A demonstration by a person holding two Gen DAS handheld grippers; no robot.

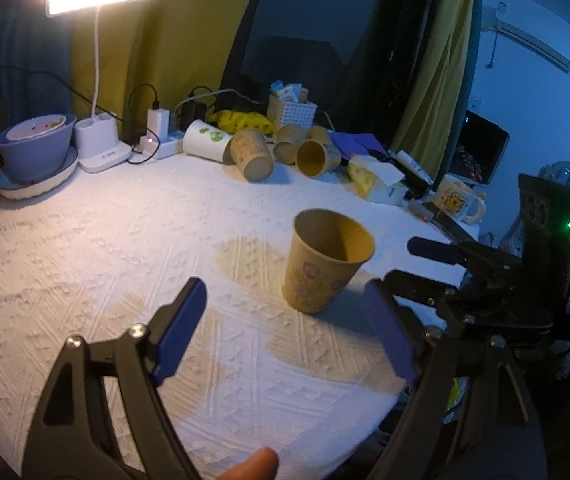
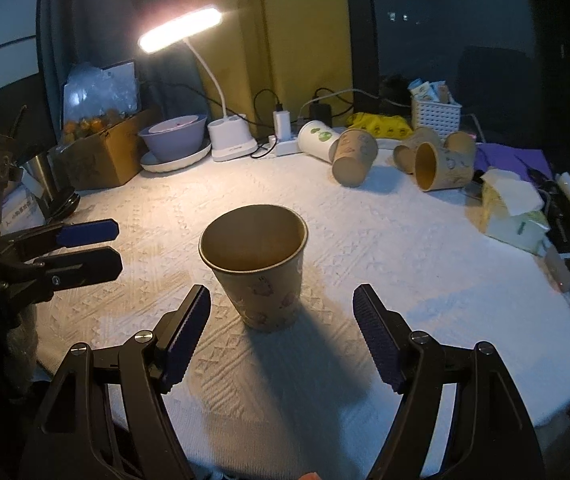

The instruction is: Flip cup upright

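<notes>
A tan paper cup [image 2: 259,264] stands upright on the white textured tablecloth [image 2: 365,256], its mouth up. It also shows in the left wrist view [image 1: 325,264]. My right gripper [image 2: 281,320] is open and empty, with the cup just ahead between the blue fingertips, apart from both. My left gripper [image 1: 289,320] is open and empty, a little short of the cup. The right gripper also shows in the left wrist view [image 1: 417,264] at the right of the cup. The left gripper also shows in the right wrist view [image 2: 115,248] at the far left.
Several paper cups [image 2: 437,166] lie on their sides at the back, with a white cup [image 2: 317,140]. A lit desk lamp [image 2: 227,136], a purple bowl [image 2: 173,136], a cardboard box [image 2: 101,156], a white basket [image 2: 435,114], a tissue box [image 2: 513,208] and a mug [image 1: 459,202] ring the table.
</notes>
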